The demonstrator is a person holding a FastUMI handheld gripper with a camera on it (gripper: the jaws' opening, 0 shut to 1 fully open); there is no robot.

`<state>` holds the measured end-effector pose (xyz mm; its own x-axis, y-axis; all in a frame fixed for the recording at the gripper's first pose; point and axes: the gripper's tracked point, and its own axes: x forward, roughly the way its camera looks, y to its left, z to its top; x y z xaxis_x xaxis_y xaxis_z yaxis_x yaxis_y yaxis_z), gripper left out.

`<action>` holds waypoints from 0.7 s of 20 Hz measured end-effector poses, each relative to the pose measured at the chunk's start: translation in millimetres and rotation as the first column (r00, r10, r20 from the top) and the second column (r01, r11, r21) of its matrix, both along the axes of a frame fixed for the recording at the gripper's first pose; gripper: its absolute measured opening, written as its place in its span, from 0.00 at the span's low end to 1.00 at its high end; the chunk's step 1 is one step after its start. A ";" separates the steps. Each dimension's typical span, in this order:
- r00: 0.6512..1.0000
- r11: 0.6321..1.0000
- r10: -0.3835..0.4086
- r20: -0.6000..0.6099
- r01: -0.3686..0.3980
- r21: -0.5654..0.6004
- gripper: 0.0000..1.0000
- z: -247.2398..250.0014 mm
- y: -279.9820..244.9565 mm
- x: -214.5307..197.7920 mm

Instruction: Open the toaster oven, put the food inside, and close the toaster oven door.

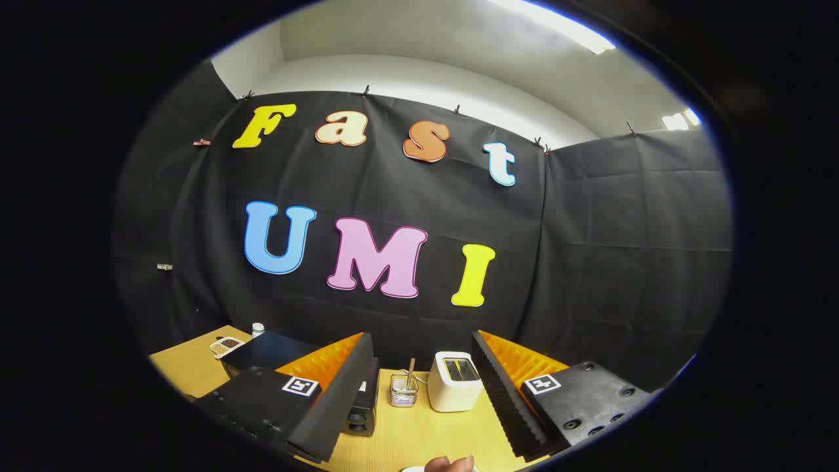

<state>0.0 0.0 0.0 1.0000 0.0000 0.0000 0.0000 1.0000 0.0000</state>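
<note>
Gripper (419, 419): one, two ridged fingers spread wide apart with nothing between them, held above the tabletop.

Pale wooden tabletop (419, 436): one, seen between and under the fingers.

Small rounded brownish item (449, 464): one, at the nearest edge of the table between the fingers, touching a white object (419, 469); neither can be identified.

Black box-shaped toaster oven (282, 357): one, on the left part of the table, largely hidden behind the left finger; whether its door is open or closed cannot be told.

Clear square glass holder (403, 393): one, ahead of the fingers at mid-table, with a thin stick standing in it.

White rounded two-slot toaster (455, 381): one, just right of the glass holder.

Small white plate with dark food pieces (227, 345): one, far left on the table, beyond the oven.

Small white-capped bottle (257, 329): one, just right of that plate.
</note>
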 end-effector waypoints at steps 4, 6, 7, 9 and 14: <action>1.000 1.000 -0.010 -0.001 0.010 -0.005 0.98 -2.5 -6.3 1.2; 1.000 1.000 -0.020 0.003 0.020 -0.011 0.97 -1.9 -11.9 1.5; 1.000 1.000 -0.023 0.006 0.023 -0.011 0.98 -2.0 -14.0 1.6; 1.000 1.000 -0.024 0.004 0.024 -0.005 0.97 -3.7 -14.2 2.9; 1.000 1.000 -0.026 -0.006 0.026 0.008 0.98 -7.9 -13.5 4.9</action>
